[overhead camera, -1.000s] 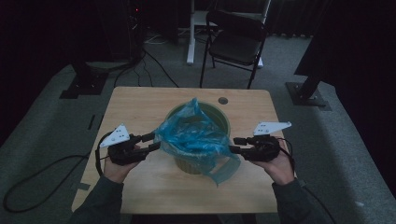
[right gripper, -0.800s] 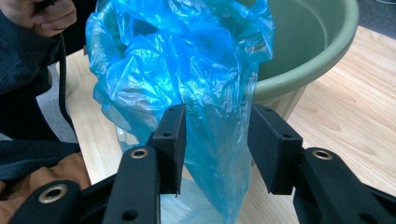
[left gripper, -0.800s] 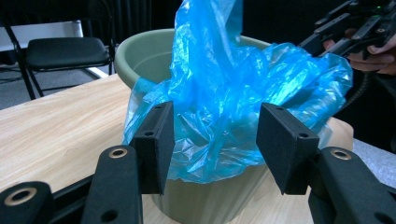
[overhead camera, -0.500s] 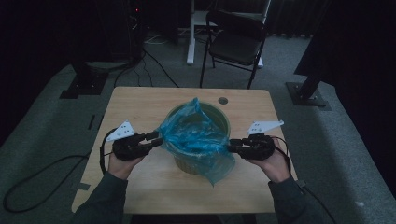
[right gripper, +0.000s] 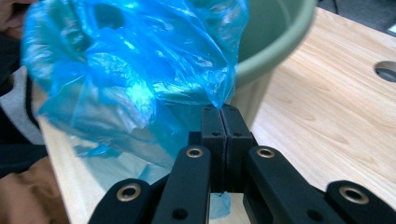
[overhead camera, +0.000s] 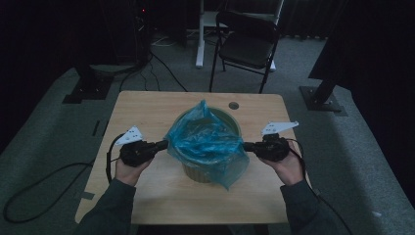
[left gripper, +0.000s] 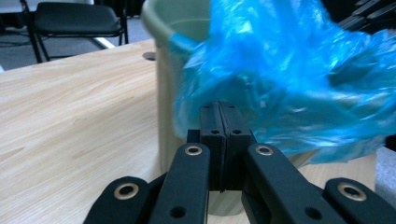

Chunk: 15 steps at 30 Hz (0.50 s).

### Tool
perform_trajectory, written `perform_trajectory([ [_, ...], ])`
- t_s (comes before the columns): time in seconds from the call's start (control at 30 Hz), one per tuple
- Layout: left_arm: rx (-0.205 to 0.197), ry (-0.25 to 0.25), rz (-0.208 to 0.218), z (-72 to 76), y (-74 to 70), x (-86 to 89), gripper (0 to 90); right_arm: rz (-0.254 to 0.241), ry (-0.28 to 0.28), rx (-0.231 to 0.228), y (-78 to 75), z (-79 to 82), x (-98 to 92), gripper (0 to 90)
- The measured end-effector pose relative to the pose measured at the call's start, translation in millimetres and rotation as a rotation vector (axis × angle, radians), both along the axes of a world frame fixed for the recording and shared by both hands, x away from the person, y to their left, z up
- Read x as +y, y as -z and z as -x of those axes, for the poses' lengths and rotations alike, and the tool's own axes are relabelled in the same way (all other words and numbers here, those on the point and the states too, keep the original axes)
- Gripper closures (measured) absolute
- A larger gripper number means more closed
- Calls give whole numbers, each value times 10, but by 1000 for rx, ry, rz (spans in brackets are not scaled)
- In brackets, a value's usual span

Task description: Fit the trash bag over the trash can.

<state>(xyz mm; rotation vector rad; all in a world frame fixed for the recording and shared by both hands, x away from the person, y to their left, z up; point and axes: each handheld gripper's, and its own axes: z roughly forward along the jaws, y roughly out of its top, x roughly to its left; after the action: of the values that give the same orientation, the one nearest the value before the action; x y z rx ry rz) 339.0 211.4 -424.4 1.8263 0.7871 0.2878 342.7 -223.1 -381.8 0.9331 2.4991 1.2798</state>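
Blue plastic bag (overhead camera: 208, 142) pinched by left claw (overhead camera: 164, 144) and right claw (overhead camera: 246, 146).

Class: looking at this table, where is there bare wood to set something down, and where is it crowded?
Free: the far strip of the table behind the bin, and the near edge between the sleeves. Crowded: the middle, where the blue bag spills toward both hand-held grippers.

Both grippers' jaws have just been closing and now sit pressed together on the blue bag (overhead camera: 208, 142): the left gripper (overhead camera: 164, 144) pinches its left edge, the right gripper (overhead camera: 246, 146) its right edge. The left hand (overhead camera: 128, 169) is lower and nearer the bin (overhead camera: 205, 169) than before.
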Motion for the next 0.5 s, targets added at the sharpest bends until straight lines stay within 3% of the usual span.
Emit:
perform_trajectory([
  [0.23,15,-14,-6,-43,35,11,900,33,69,-9,-3,-194,-42,900],
  [0.4,-2,-26,2,-15,-2,31,900,24,68,0,18,-222,-27,900],
  [0.5,-20,-39,16,14,-49,69,764,21,60,-4,9,-191,-11,900],
])
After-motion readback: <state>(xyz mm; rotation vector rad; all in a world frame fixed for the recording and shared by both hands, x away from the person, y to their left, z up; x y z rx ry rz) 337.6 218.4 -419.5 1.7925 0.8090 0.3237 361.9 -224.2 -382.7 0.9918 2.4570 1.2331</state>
